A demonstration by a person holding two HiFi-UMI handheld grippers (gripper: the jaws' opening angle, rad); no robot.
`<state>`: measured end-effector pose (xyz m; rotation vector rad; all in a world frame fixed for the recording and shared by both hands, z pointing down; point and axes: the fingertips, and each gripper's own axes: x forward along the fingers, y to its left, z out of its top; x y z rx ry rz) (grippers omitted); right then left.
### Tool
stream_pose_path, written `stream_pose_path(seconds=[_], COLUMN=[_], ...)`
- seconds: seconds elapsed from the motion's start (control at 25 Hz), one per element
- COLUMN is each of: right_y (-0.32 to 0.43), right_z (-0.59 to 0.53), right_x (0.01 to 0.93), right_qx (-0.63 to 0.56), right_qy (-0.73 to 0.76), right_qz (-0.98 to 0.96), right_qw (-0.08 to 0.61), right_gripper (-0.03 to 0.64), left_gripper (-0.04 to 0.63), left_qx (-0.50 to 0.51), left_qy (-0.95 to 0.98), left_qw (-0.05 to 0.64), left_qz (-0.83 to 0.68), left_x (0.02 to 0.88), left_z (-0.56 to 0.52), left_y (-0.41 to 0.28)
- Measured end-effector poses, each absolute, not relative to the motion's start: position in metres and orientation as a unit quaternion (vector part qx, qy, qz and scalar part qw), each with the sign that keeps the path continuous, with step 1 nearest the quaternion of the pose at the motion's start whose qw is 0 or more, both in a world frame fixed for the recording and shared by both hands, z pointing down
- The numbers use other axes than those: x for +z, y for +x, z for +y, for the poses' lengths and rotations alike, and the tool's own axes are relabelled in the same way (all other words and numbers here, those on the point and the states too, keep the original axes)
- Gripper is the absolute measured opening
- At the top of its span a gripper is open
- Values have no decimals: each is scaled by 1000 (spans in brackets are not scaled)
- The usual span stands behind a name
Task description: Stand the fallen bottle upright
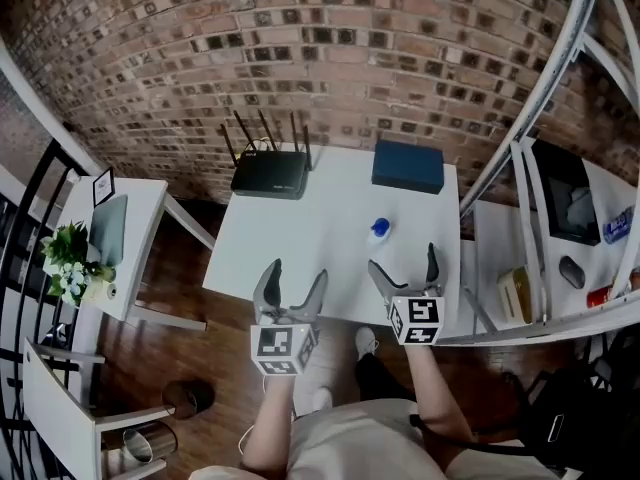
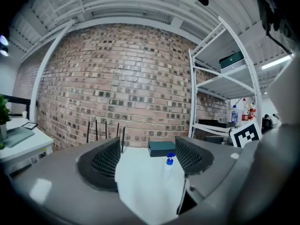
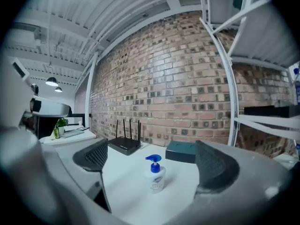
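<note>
A small white pump bottle (image 1: 378, 230) with a blue top stands upright on the white table (image 1: 290, 253), right of its middle. The left gripper view shows the bottle (image 2: 168, 165) ahead and slightly right; in the right gripper view the bottle (image 3: 156, 172) stands straight ahead. My left gripper (image 1: 298, 273) hovers over the table's front edge, open and with nothing between its fingers. My right gripper (image 1: 402, 260) is beside it, nearer the bottle but short of it, also open and holding nothing.
A black router (image 1: 270, 173) with antennas and a dark blue box (image 1: 408, 165) sit at the table's back by the brick wall. A white metal shelf rack (image 1: 530, 218) stands at right. A side table with a plant (image 1: 68, 260) is at left.
</note>
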<state>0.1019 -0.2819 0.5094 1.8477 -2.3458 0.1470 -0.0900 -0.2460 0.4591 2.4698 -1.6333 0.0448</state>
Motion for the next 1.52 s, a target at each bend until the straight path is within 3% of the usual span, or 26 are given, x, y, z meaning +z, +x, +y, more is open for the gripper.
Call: stream_pose_path(seconds=[0.28, 0.36, 0.48, 0.56, 0.64, 0.84, 1.52], right_y=[64, 57, 53, 60, 71, 99, 169], right_z=[-158, -128, -92, -78, -72, -73, -52], right_x=[442, 428, 410, 396, 388, 370, 352], right_qx=[10, -2, -18, -32, -42, -24, -27], right_qy=[646, 648, 647, 656, 662, 674, 678], right_qz=[-763, -761, -762, -754, -747, -738, -735], right_qw=[25, 22, 25, 31, 47, 12, 0], right_gripper=[562, 490, 485, 425, 408, 364, 356], left_gripper=[377, 377, 377, 377, 376, 367, 344], left_qx=[-17, -28, -36, -40, -39, -18, 4], left_qy=[850, 853, 855, 858, 861, 850, 798], left_qw=[56, 47, 40, 38, 35, 4, 17], left_qz=[-524, -519, -515, -511, -507, -526, -603], left_x=[421, 409, 396, 386, 379, 366, 364], left_z=[-155, -137, -116, -108, -103, -95, -78], left_y=[-119, -122, -120, -112, -99, -81, -46])
